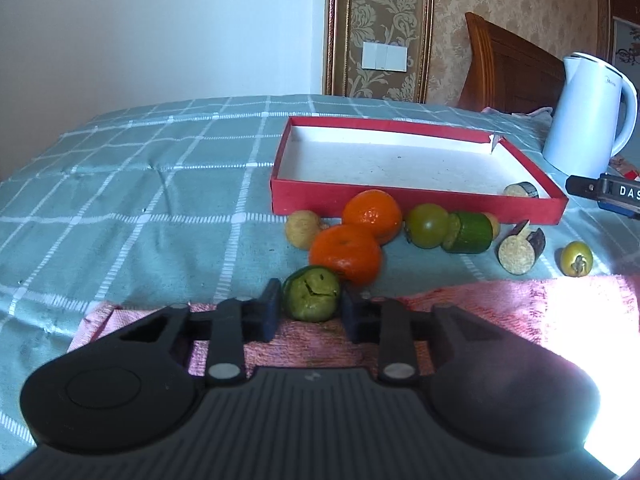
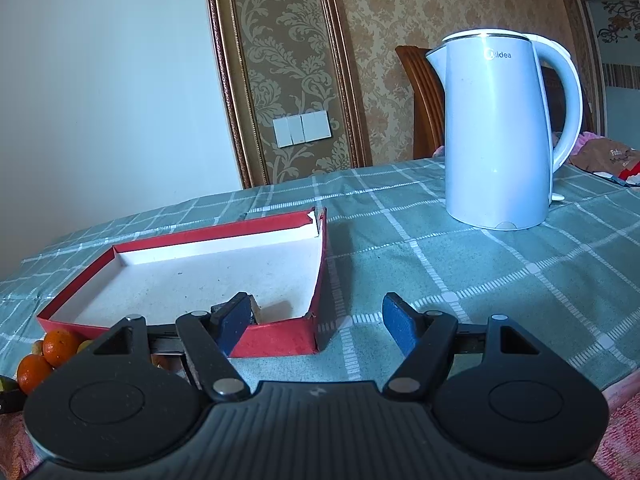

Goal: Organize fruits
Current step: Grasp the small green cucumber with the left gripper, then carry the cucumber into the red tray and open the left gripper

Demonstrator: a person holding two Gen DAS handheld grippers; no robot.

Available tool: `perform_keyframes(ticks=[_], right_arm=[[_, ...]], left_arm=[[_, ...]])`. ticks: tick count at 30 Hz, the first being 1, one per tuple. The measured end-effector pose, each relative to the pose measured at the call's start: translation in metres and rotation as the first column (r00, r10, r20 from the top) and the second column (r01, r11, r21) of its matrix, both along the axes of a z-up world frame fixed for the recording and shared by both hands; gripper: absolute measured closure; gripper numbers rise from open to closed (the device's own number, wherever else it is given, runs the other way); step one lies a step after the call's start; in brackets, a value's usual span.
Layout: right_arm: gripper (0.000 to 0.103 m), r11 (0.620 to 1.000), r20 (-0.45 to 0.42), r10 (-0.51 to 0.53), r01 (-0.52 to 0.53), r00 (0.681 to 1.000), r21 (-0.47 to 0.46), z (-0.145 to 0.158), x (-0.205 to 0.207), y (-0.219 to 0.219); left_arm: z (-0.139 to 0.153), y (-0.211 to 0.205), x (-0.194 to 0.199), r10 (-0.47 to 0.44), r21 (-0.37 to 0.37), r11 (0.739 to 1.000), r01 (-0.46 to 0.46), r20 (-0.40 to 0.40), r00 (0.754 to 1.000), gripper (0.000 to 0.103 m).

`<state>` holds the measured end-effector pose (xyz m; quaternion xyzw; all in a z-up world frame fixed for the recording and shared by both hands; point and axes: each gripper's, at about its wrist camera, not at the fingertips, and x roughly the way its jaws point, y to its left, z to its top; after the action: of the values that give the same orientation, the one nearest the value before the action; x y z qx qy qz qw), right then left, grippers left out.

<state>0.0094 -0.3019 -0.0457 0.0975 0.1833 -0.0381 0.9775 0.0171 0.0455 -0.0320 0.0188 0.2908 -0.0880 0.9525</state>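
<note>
We see a red box (image 1: 416, 202) on the surface, open to take fruit. Before it lie oranges (image 1: 346, 254). Nearest us, our left hand-held gripper (image 1: 310, 304) clenches a green fruit (image 1: 311, 294) for lifting; the right hand-held gripper (image 2: 316, 328) waits released.

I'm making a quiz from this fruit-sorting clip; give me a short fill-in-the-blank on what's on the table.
1. The left gripper is shut on a ____ cucumber piece.
2. The red box holds one piece of ____.
3. The white kettle stands on the ____ tablecloth.
4. The right gripper has ____ jaws.

Missing: green; eggplant; checked; open
</note>
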Motion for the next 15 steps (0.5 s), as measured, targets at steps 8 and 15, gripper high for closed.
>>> perform_keyframes(ticks=[8,15], right_arm=[[0.03,1.0,-0.001,-0.002,0.002,1.0,0.003,0.0,0.0,0.0],[0.03,1.0,-0.003,-0.008,0.008,1.0,0.005,0.0,0.001,-0.001]], left_arm=[[0.006,0.002,-0.003,0.013,-0.02,1.0,-0.012,0.011,1.0,0.076],[0.026,-0.007,-0.003,-0.02,-0.007,1.0,0.02,0.058,0.998,0.076]])
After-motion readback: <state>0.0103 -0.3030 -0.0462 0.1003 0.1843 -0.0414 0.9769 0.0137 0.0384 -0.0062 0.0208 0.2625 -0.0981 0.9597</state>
